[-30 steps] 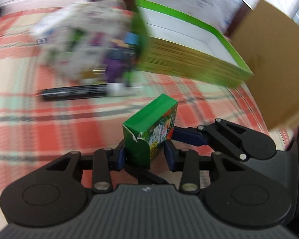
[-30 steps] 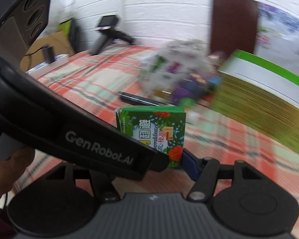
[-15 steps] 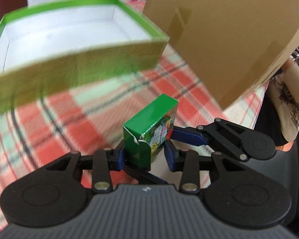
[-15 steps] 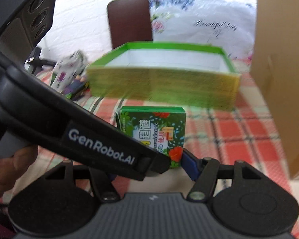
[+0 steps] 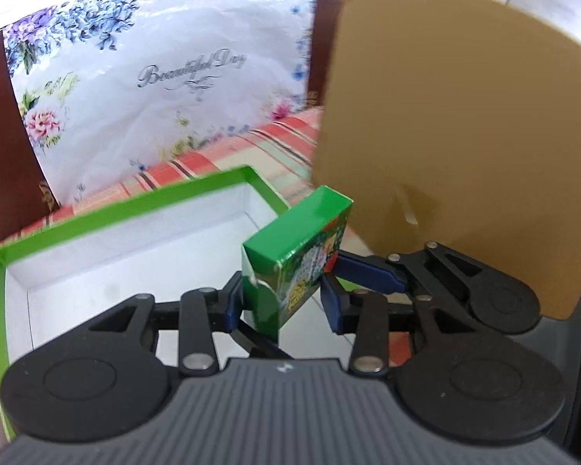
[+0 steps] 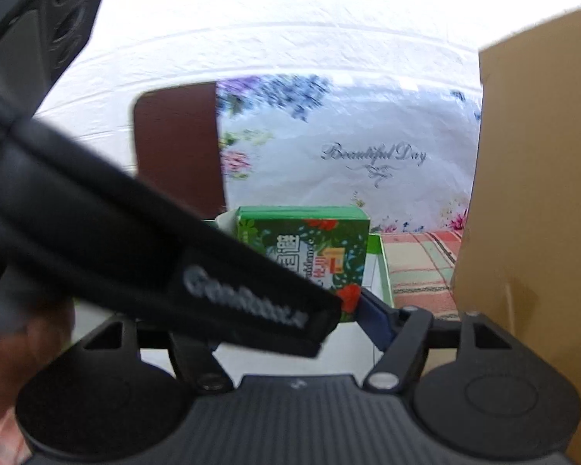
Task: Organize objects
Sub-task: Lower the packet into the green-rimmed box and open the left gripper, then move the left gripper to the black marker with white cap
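Note:
A small green carton with a flower print [image 5: 290, 255] hangs tilted over the white inside of an open green-rimmed box [image 5: 135, 197]. My left gripper [image 5: 281, 302] grips the carton across its narrow sides, its jaws opening a little. A blue finger [image 5: 368, 271] of my right gripper touches the carton's far end. In the right wrist view the carton [image 6: 310, 248] sits between the jaws of my right gripper [image 6: 290, 306], which are opening. Its right finger [image 6: 372, 317] lies against the carton's corner, while the left gripper's body hides the other finger.
A tall brown cardboard sheet [image 5: 445, 155] stands close on the right of the green-rimmed box. Behind is a white flowered bag [image 5: 155, 89] leaning on a dark brown chair back [image 6: 174, 147]. Plaid cloth [image 5: 275, 143] covers the table. A hand [image 6: 19, 348] holds the left gripper.
Both grippers carried the carton together from above the plaid cloth to above the inside of the green-rimmed box. The pouch and the black pen have left the view.

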`<state>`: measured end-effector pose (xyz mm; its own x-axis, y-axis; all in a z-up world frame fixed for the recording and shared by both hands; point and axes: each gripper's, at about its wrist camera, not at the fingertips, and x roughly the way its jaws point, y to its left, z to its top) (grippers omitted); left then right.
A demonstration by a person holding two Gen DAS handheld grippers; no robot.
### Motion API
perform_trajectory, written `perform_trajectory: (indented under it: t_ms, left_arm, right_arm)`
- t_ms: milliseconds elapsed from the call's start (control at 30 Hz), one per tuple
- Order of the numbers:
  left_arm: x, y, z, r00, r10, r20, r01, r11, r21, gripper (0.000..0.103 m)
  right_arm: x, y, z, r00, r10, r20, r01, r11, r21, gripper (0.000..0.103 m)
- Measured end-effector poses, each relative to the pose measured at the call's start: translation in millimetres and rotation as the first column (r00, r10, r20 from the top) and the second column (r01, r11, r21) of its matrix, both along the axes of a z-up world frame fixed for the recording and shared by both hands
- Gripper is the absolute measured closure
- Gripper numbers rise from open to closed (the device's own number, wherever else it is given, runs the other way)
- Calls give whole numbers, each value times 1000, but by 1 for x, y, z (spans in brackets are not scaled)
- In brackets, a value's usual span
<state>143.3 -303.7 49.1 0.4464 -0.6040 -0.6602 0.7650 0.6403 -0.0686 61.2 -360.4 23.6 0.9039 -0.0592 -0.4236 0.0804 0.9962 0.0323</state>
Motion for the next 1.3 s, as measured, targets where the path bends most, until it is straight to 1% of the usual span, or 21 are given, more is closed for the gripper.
perform_trajectory:
  t_ms: [33, 67, 100, 167, 233, 267, 333, 400, 433, 533, 567, 600, 667, 767, 833, 900, 1000, 1067, 1167, 1233, 1300]
  left_arm:
    - [7, -7, -5, 1000, 19, 5, -19, 1000, 15, 57]
    - [13, -10, -10, 999, 44, 6, -44, 999, 28, 57]
    - [19, -11, -14, 997, 72, -1, -72, 997, 41, 57]
    - [28, -6, -16, 992, 122, -27, -120, 992, 47, 57]
    - [26, 6, -14, 990, 133, -44, -132, 991, 18, 50]
    - [22, 10, -13, 989, 144, -31, -144, 990, 15, 50]
    - [11, 23, -12, 987, 162, -1, -162, 987, 21, 50]
    - [-8, 36, -9, 984, 176, 37, -177, 984, 26, 49]
    - [-14, 39, -9, 981, 183, 61, -185, 982, 26, 46]
    - [-44, 61, -2, 970, 210, 124, -214, 977, 21, 45]
    - [-54, 70, 0, 965, 222, 140, -227, 974, 19, 44]
    - [-60, 77, -1, 959, 240, 151, -245, 969, 21, 40]
    - [-73, 98, -3, 949, 275, 156, -281, 959, 21, 38]
    - [-83, 140, -13, 933, 337, 124, -341, 940, 16, 38]
    - [-86, 176, -23, 915, 393, 90, -397, 918, 24, 38]
    - [-82, 212, -33, 887, 461, 44, -462, 886, 29, 38]
    - [-76, 265, -47, 827, 560, -49, -560, 828, 20, 38]
    - [-76, 289, -54, 797, 597, -88, -599, 801, 9, 38]
    - [-76, 307, -62, 782, 613, -114, -617, 787, 3, 38]
    - [-72, 318, -69, 778, 605, -169, -615, 788, -15, 38]
    - [-64, 325, -75, 771, 595, -228, -617, 786, -36, 38]
  right_arm:
    - [12, -4, -5, 1000, -6, -9, 6, 1000, 2, 30]
    - [23, -7, -10, 999, -23, -24, 23, 1000, -3, 24]
    - [34, -11, -15, 998, -47, -40, 47, 999, -4, 21]
    - [37, -18, -21, 997, -62, -53, 63, 998, 31, 22]
    - [21, -18, -21, 998, -62, -29, 63, 997, 49, 21]
    - [10, -14, -22, 998, -62, -18, 63, 997, 53, 21]
    - [-9, -5, -21, 998, -60, 10, 59, 995, 79, 21]
    - [-25, -2, -18, 996, -71, 53, 64, 991, 114, 21]
    - [-39, 5, -16, 995, -73, 73, 63, 990, 128, 21]
    - [-82, 24, -17, 986, -87, 141, 63, 985, 163, 21]
    - [-91, 30, -18, 986, -78, 144, 53, 984, 171, 20]
    - [-97, 36, -19, 989, -61, 134, 36, 983, 177, 20]
    - [-106, 48, -21, 996, -8, 91, -11, 980, 197, 20]
    - [-109, 68, -27, 997, 71, 34, -77, 976, 205, 20]
    - [-108, 84, -27, 992, 129, 5, -127, 973, 192, 20]
    - [-105, 105, -29, 980, 197, -18, -192, 968, 165, 20]
    - [-100, 134, -30, 957, 286, -48, -278, 952, 125, 20]
    - [-94, 149, -32, 938, 337, -77, -328, 938, 117, 20]
    - [-89, 171, -37, 918, 380, -114, -370, 924, 93, 20]
    - [-82, 182, -37, 909, 395, -133, -386, 918, 90, 21]
    - [-73, 193, -38, 901, 407, -148, -397, 913, 92, 26]
